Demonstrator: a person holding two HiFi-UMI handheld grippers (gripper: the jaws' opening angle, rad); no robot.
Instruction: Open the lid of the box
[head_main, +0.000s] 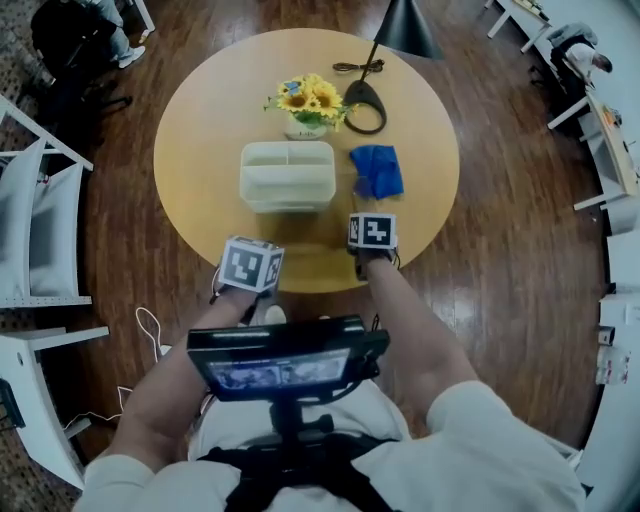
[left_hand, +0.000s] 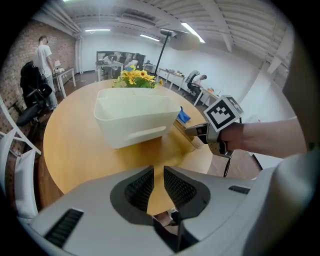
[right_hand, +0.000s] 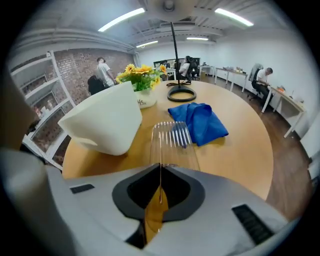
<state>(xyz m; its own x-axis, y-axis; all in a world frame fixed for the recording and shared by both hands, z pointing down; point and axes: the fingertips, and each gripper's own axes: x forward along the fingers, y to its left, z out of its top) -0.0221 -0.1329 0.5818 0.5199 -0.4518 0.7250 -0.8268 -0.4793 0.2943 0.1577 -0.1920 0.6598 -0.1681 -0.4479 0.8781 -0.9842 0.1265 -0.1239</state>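
Note:
A white box (head_main: 287, 176) stands in the middle of the round wooden table (head_main: 200, 120), its top uncovered and its inner compartments showing. In the right gripper view the box (right_hand: 102, 122) lies to the left. My right gripper (right_hand: 160, 182) is shut on the edge of a clear ribbed lid (right_hand: 172, 142), held out over the table to the box's right. The left gripper view shows that right gripper (left_hand: 202, 134) with the lid (left_hand: 187, 135) beside the box (left_hand: 135, 117). My left gripper (left_hand: 158, 182) hovers at the table's near edge, jaws slightly apart with nothing between them.
A crumpled blue cloth (head_main: 378, 170) lies right of the box. A pot of sunflowers (head_main: 308, 105) and a black lamp (head_main: 385, 60) stand behind it. White chairs (head_main: 40, 230) stand left of the table. People are in the room beyond.

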